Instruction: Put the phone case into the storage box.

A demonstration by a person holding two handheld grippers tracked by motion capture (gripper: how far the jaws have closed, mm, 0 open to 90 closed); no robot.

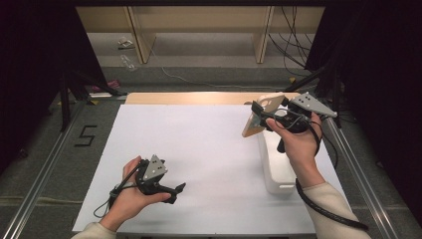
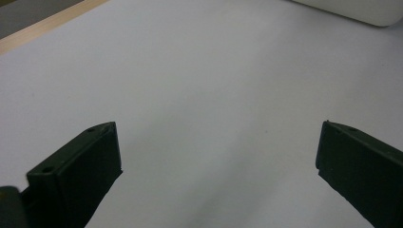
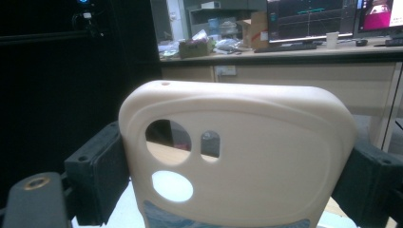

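Above the worktop's [image 1: 199, 149] far right, the right tool [image 1: 260, 117] holds a beige phone case [image 1: 261, 117] clamped by its side edges, lifted over a white box [image 1: 274, 167]. Near the front left, the left tool [image 1: 180, 190] rests low on the white sheet, its jaws wide apart with nothing between.

The phone case [image 3: 237, 156] ran off the bottom edge of the right gripper view. A white box [image 1: 276, 169] near the table's right edge lay partly hidden behind the right hand [image 1: 297, 144].
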